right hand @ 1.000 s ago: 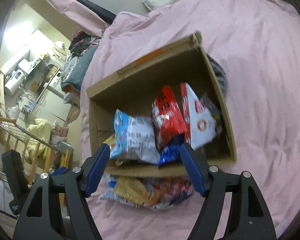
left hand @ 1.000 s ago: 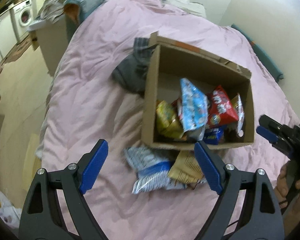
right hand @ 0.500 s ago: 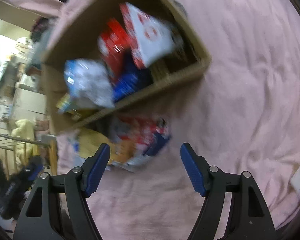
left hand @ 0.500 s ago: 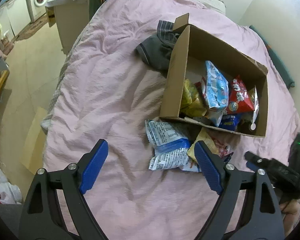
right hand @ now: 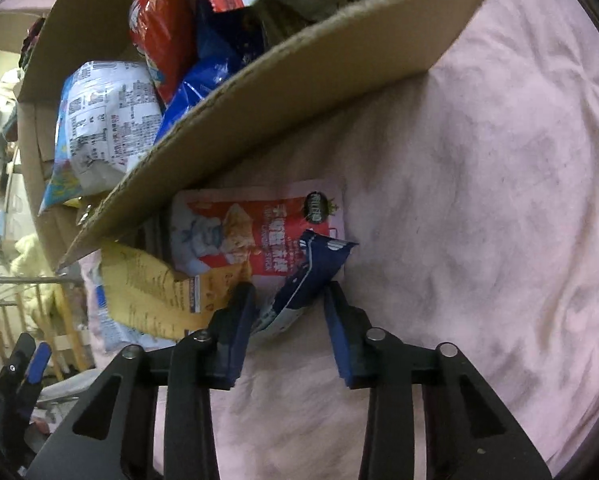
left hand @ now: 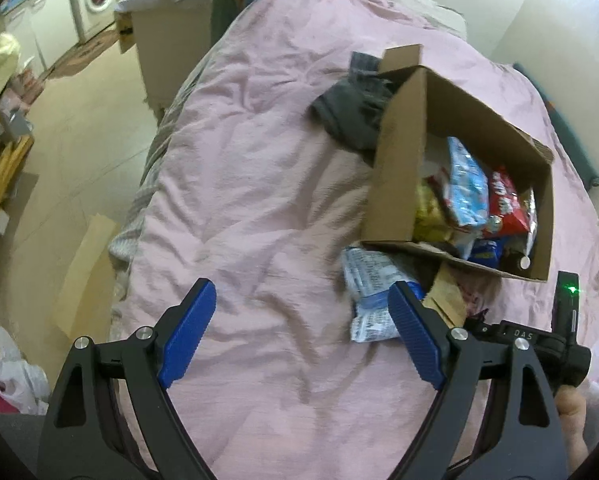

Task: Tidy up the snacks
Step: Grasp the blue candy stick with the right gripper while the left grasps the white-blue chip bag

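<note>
Right gripper lowered beside cardboard box, closing around dark blue snack packet, left gripper wide, empty.

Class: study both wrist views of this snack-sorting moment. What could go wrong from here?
1. The right hand-held gripper is closing on a crumpled navy packet; it may also drag the pink packet lying beneath.
2. That pink packet looks tucked under the cardboard box, so tugging could shift the box.

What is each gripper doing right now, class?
Left gripper: open, holding nothing.
Right gripper: jaws closing around the dark blue snack packet.
</note>
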